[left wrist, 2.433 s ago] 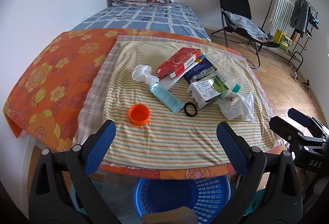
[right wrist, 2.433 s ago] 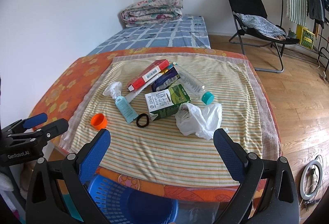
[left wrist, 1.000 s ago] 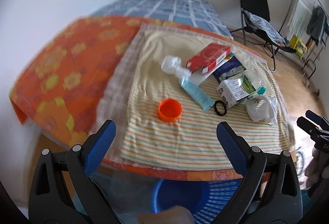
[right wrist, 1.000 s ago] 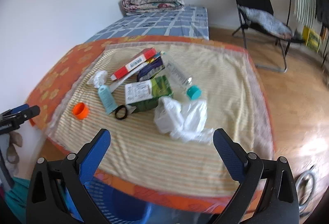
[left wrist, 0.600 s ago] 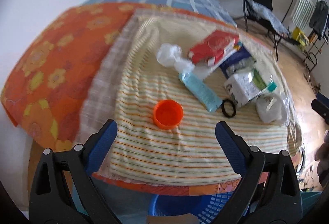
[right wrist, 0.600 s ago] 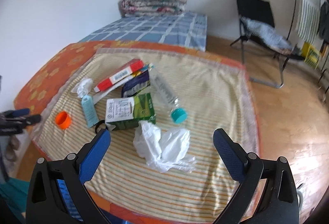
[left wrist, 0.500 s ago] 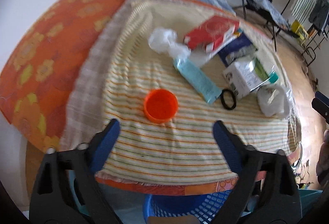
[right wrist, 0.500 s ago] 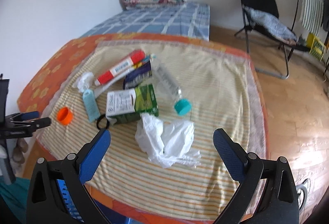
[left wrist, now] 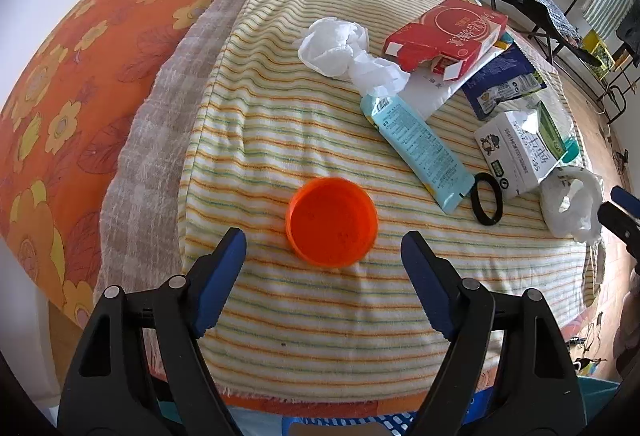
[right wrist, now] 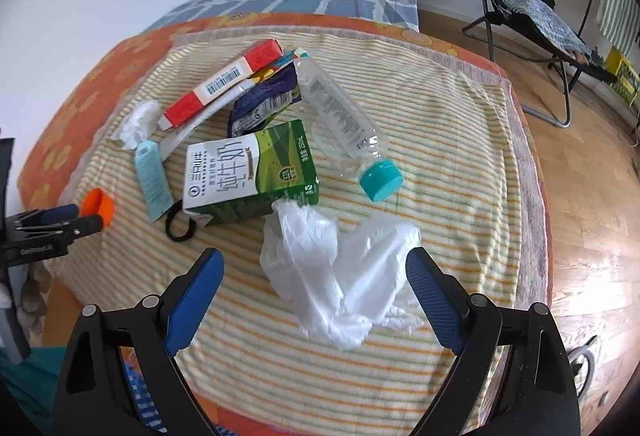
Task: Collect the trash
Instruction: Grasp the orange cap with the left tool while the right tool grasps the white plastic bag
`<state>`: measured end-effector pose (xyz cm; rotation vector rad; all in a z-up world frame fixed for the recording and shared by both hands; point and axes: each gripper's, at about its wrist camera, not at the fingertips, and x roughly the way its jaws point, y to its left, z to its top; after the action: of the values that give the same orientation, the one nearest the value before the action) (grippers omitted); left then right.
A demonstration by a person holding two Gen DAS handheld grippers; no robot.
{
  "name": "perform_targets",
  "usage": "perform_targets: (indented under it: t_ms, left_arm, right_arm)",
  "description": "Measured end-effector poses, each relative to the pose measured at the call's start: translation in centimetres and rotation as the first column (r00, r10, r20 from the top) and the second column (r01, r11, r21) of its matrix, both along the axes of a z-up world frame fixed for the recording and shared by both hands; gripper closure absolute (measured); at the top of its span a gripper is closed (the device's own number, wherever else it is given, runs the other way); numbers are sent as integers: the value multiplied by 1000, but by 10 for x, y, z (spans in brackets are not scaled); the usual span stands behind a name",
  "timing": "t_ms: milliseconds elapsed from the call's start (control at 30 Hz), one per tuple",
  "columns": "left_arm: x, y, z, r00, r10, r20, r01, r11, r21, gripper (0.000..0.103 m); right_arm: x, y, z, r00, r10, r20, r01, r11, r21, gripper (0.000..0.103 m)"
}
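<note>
1. Nothing looks collected yet — every piece of trash lies on the striped cloth (left wrist: 320, 316) over the worktop, and only a sliver of the blue basket (left wrist: 392, 420) shows at the bottom edge of the left view, its inside hidden.
2. The left tool (left wrist: 322, 256) is spread wide and holds nothing; the orange cap (left wrist: 332, 227) sits open side up at centre frame, just beyond and between its fingers.
3. The right tool (right wrist: 314, 276) is also spread wide and empty, with the crumpled white plastic bag (right wrist: 340, 276) low in the frame between its fingers, not yet pinched.
4. Left to gather:
   - the cap and the bag,
   - the green-and-white milk carton (right wrist: 252, 171), touching the bag,
   - the clear bottle (right wrist: 344, 119) with a teal lid,
   - the pale blue tube (left wrist: 416, 145) and the black ring (left wrist: 486, 197) at its end,
   - the red box (left wrist: 448, 31), dark wrapper (left wrist: 500, 79) and white tissue wad (left wrist: 336, 43) in the upper right of the left view.
5. Against the frames of a couple of seconds back, both tools have closed in on the worktop — the cap and the bag each fill far more of their views, and the cap has shifted from left of centre to the middle. The jaw spread looks unchanged.
</note>
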<state>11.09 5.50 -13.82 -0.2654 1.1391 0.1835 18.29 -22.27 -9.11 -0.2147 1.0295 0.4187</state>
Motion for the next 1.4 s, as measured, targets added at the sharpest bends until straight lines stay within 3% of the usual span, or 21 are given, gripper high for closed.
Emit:
perform_targets:
  t_ms: [267, 467, 633, 1000, 1133, 1400]
  left_arm:
    - [8, 10, -11, 1000, 10, -29, -11, 1000, -12, 30]
    - [12, 15, -10, 1000, 15, -17, -16, 1000, -25, 50]
    - [10, 20, -9, 1000, 24, -11, -25, 998, -54, 52]
    - [8, 25, 2, 999, 23, 24, -21, 996, -86, 53]
    - [3, 24, 9, 999, 10, 41, -7, 997, -78, 53]
    - [-6, 18, 27, 997, 7, 81, -3, 999, -50, 55]
  right_arm:
    - [9, 9, -15, 999, -12, -38, 10, 999, -49, 20]
    - [14, 1, -22, 996, -50, -72, 47, 998, -44, 46]
    - [16, -6, -21, 994, -63, -94, 61, 998, -17, 76]
    - [17, -13, -5, 992, -70, -103, 78, 995, 69, 85]
    - [9, -15, 11, 996, -60, -64, 66, 993, 97, 90]
    - [-12, -24, 37, 999, -42, 5, 41, 990, 138, 91]
